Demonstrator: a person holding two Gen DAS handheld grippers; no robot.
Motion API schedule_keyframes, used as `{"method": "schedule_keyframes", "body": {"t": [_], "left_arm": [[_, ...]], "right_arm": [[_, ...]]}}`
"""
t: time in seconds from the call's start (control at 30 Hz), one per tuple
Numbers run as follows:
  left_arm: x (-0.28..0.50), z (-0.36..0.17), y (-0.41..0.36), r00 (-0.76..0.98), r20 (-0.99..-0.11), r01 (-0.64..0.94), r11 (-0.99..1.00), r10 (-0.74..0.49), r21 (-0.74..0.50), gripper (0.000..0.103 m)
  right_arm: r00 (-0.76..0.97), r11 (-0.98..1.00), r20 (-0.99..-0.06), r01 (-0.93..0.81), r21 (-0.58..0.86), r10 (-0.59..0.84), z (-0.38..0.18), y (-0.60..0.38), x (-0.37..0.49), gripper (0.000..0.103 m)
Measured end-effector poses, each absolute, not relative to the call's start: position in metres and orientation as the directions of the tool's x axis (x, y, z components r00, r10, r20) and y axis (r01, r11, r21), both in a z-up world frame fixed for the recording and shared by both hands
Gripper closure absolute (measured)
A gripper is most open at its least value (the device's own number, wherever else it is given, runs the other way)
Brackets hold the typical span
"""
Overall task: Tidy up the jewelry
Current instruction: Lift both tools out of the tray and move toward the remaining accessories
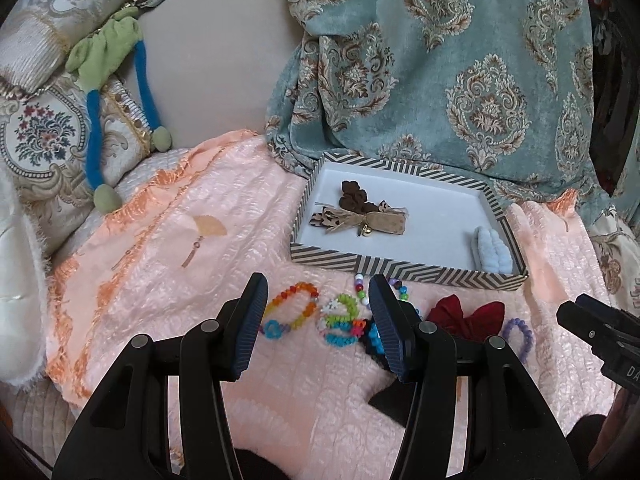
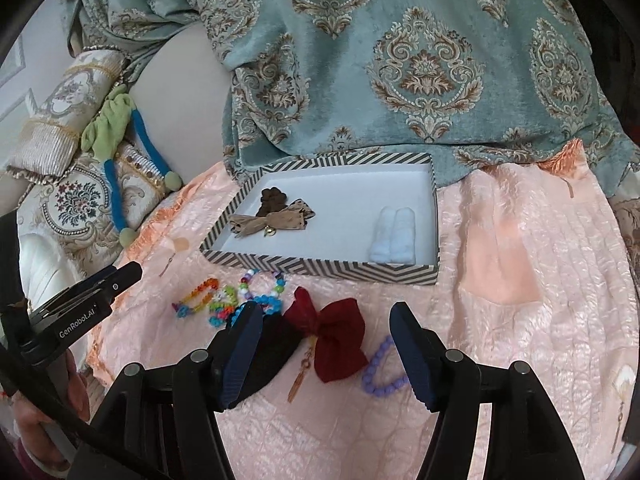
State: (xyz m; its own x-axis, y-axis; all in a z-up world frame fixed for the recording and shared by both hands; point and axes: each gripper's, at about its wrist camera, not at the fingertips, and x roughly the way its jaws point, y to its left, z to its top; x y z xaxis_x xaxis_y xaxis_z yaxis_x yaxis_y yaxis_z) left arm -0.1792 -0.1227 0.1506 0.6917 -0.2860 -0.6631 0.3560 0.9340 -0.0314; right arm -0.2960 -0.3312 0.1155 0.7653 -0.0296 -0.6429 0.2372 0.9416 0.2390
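Glossy plastic bead bracelets (image 1: pixel 290 312) on shiny quilted peach cloth (image 1: pixel 200 280)

Soft even daylight, no glare; fisheye warp, dark vignette at corners.

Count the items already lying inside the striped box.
3. A brown clustered piece lies at the back left, a tan bow with a bell in front of it and touching it, and a pale blue fuzzy piece at the front right of the striped box.
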Motion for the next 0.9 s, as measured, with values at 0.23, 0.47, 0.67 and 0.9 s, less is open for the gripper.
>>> {"method": "schedule_keyframes", "body": {"t": [0.23, 0.47, 0.67, 0.9], "left_arm": [[-0.189, 0.154, -0.094, 0.682, -0.668, 0.335, 0.939, -0.297, -0.076, 0.047], [-0.19, 0.153, -0.061, 0.666, -0.681, 0.291, 0.947, -0.304, -0.137, 0.042], [-0.189, 0.144, -0.042, 0.655, -0.696, 0.253, 0.954, -0.293, -0.163, 0.042], [-0.187, 0.132, -0.041, 0.643, -0.713, 0.244, 0.958, -0.279, -0.154, 0.042]], "right_arm": [[0.769, 0.944, -0.639, 0.235, 0.233, -0.033, 0.118, -0.325, -0.312, 0.039], [0.765, 0.94, -0.643, 0.238, 0.244, -0.027, 0.115, -0.325, -0.323, 0.039], [0.76, 0.942, -0.649, 0.228, 0.248, -0.013, 0.112, -0.32, -0.327, 0.038], [0.742, 0.943, -0.67, 0.208, 0.26, 0.022, 0.103, -0.311, -0.32, 0.038]]}}
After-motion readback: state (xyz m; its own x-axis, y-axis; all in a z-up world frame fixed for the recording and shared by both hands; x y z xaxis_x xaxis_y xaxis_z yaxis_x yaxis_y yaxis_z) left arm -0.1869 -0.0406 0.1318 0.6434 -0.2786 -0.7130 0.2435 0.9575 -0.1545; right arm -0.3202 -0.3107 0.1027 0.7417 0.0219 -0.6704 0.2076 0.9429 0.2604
